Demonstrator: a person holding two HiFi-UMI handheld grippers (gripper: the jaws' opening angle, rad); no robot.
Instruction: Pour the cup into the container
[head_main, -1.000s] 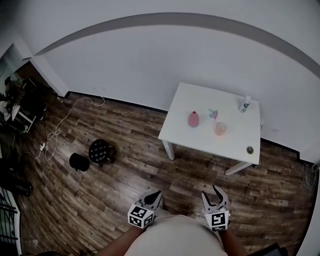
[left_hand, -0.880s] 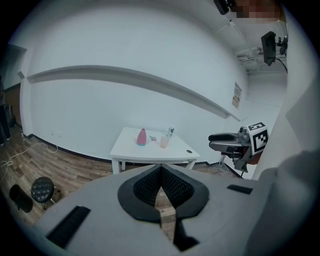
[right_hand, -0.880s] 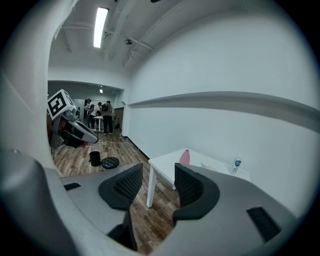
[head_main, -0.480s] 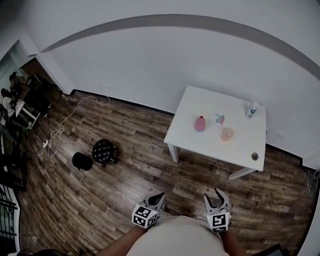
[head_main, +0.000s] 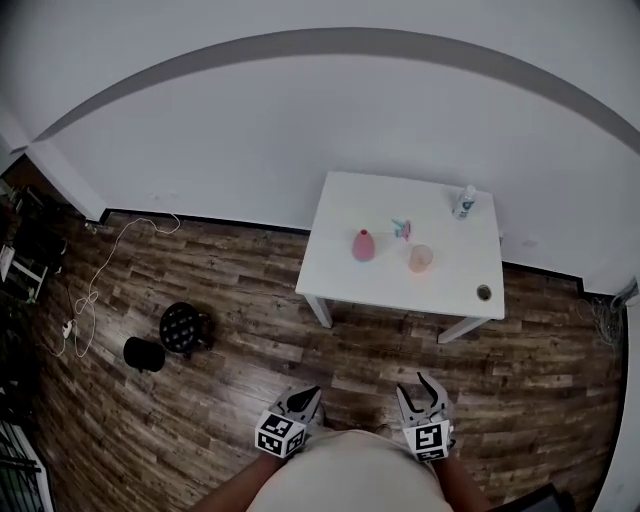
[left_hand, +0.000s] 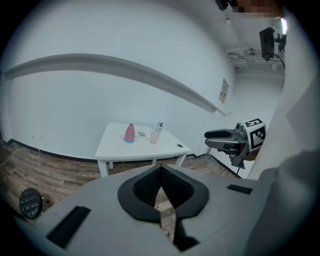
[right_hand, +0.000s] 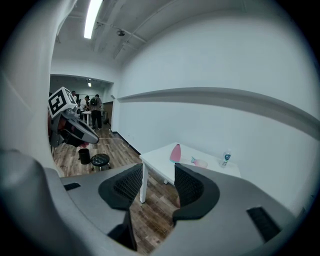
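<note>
Left gripper (head_main: 303, 399) clenched, nothing between jaws. Right gripper (head_main: 417, 386) released, jaws partly apart, empty. Both held low by the body over wood floor (head_main: 250, 380), well short of white table (head_main: 385, 292). Pink cup (head_main: 420, 258) upright near table middle. Pink flask-shaped container (head_main: 363, 244) to its left, not touching. Clear bottle (head_main: 464, 202) at far edge. Black stool (head_main: 183, 327) and black bin (head_main: 143, 353) on floor, left side.

I can read no words or numbers here. The small clear plastic bottle (head_main: 464, 202) has a blue label, and the white wall (left_hand: 100, 95) a pale notice (left_hand: 223, 91), both illegibly small. The marker cube (left_hand: 254, 134) on my right gripper (left_hand: 207, 139) shows only black-and-white squares.
</note>
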